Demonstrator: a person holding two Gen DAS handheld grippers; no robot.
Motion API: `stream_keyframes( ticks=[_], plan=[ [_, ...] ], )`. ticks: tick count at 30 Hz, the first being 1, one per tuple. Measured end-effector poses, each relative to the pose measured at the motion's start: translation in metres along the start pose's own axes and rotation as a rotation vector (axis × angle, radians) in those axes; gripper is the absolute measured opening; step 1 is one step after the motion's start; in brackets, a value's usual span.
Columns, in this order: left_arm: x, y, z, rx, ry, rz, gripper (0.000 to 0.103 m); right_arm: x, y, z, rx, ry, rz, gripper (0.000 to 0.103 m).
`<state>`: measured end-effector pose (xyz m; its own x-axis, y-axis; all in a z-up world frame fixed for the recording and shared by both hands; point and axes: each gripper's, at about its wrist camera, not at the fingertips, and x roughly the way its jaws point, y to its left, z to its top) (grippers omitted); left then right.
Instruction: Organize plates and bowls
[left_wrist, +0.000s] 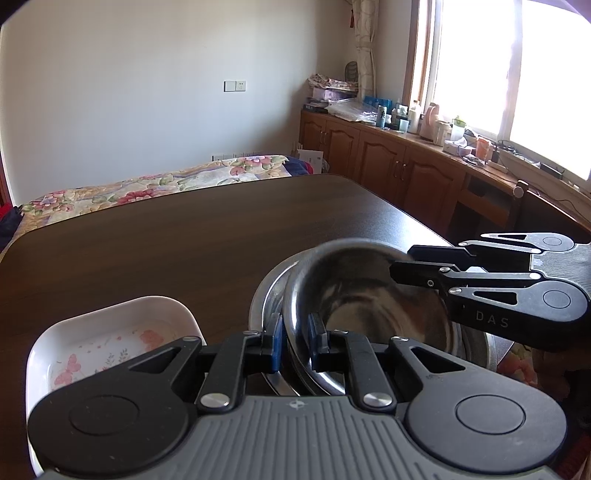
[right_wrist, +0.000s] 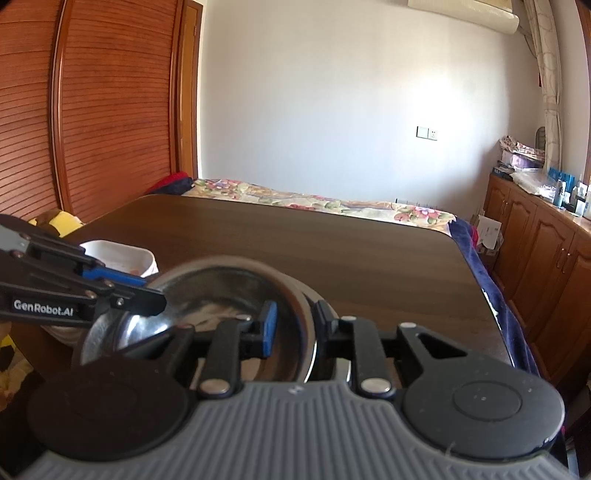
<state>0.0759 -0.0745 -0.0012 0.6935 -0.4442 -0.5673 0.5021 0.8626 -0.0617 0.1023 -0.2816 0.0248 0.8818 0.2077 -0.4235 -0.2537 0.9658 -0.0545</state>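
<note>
A shiny steel bowl sits tilted inside a wider steel bowl on the near part of the dark wooden table. My left gripper is shut on the inner bowl's near-left rim, a blue pad on each side of the wall. From the right, my right gripper is shut on the opposite rim. A white rectangular dish with a pink flower print rests to the left of the bowls.
The table stretches bare toward a bed with a floral cover. Wooden cabinets topped with bottles and clutter run along the right wall under a bright window. A slatted wooden wardrobe stands at the left.
</note>
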Motion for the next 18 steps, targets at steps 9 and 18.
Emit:
stream_keyframes(
  ticks=[9,18],
  plan=[
    [-0.01,-0.004,-0.004,-0.002,-0.032,0.011,0.015,-0.009,-0.002,0.0,0.032,-0.036,0.009,0.024],
    [-0.019,-0.003,-0.009,-0.031,-0.082,0.023,0.035,-0.018,-0.012,-0.006,0.073,-0.09,-0.033,0.037]
  ],
)
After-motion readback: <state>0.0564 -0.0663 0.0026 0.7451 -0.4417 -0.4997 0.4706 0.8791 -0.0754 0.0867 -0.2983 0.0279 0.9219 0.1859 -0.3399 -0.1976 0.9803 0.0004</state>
